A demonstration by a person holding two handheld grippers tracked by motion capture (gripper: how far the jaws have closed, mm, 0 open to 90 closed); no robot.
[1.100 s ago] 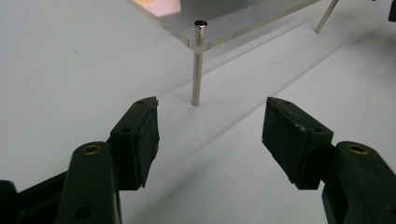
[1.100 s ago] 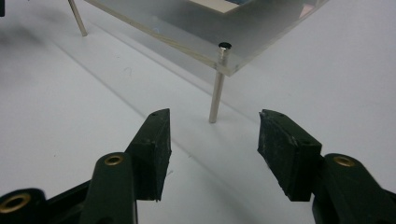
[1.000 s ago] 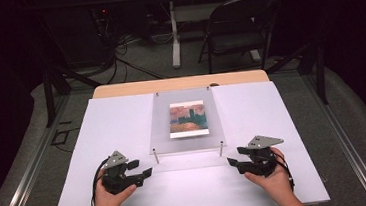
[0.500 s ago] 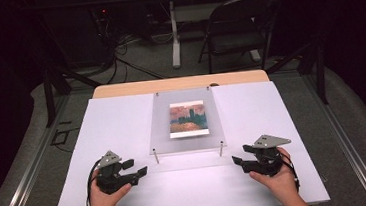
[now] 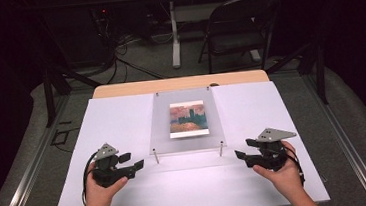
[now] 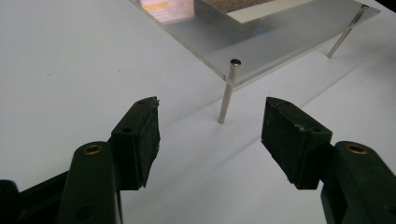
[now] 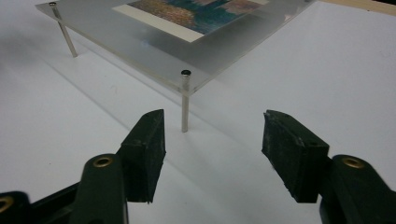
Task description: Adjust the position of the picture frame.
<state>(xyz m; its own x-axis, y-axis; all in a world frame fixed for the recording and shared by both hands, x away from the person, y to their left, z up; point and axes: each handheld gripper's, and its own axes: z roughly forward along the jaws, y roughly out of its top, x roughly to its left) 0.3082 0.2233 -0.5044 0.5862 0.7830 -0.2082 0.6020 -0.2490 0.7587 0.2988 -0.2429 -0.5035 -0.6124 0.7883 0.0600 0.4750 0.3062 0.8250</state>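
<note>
Our left claw (image 5: 137,163) and right claw (image 5: 242,155) spread wide, empty, near the tabletop's (image 5: 122,118) front edge, clear acrylic panel (image 5: 187,137) with painting print (image 5: 188,118) mid-tabletop on metal legs (image 6: 226,100), folding chair (image 5: 237,30) beyond the far edge

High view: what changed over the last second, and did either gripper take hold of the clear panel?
Little changed. The left gripper and right gripper shifted only slightly on the white table, jaws wide, each facing a near corner post of the clear panel. Both have just closed slightly; nothing is gripped. The panel and its picture stayed put.
</note>
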